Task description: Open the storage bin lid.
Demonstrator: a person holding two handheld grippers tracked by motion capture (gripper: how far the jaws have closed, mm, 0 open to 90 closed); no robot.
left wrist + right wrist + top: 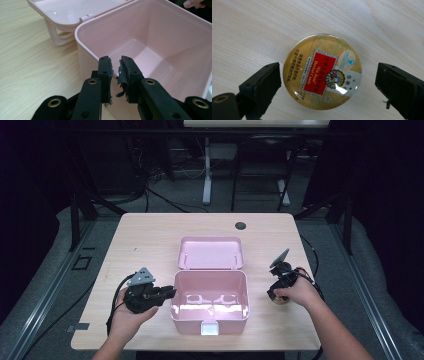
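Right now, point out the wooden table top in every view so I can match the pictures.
High view: the table top spans the middle, with wood all around the pink box.
Left gripper view: wood at the left, beside the pink box.
Right gripper view: wood under and around the candy tin.
Shared landmarks: the pink box ties the high and left gripper views; the candy tin, by the right hand, ties the high and right gripper views.

The room is dark, and the light falls mainly on the wooden table (150, 235). A grey floor (165, 202) lies around it, with black cables (165, 200). Behind stands another table's white leg (207, 170), beside black frames (77, 205).
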